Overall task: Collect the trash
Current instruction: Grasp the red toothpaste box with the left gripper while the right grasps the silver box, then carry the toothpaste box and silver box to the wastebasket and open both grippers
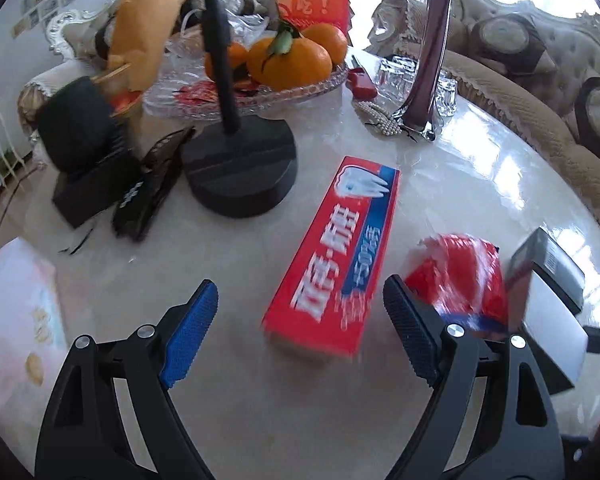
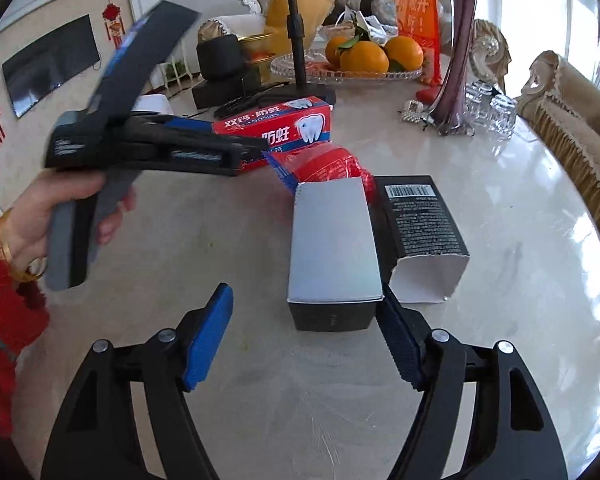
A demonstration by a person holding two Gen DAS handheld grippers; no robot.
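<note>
- Trash on the worktop, counted: one red toothpaste carton, one crumpled red wrapper, one silver-topped box, one black sleeve with a barcode, lying open-ended. Four pieces, all near the middle of the pale marble top.
- Two claws. Left claw: fingers apart, nothing clamped; the toothpaste carton's near end lies between the blue pads without touching them.
- Right claw: fingers apart around the near end of the silver-topped box; the right pad looks at or just beside the box corner, the left pad stands clear. No grip on the box.
- Three oranges in one glass dish; one purple vase; one black round stand base with its pole.
- Open room: bare worktop in front of both claws and to the right of the black sleeve, out to the curved rim. The back of the worktop is crowded by dish, stand and vase.
- Wrapper touches the silver-topped box's far end and lies just beside the carton.
- Hard to read: left wrist view is motion-blurred, so the carton print and wrapper are smeared. From the right wrist view, the left claw's body and the person's hand cover part of the carton. Small clear glass items by the vase cannot be counted.
</note>
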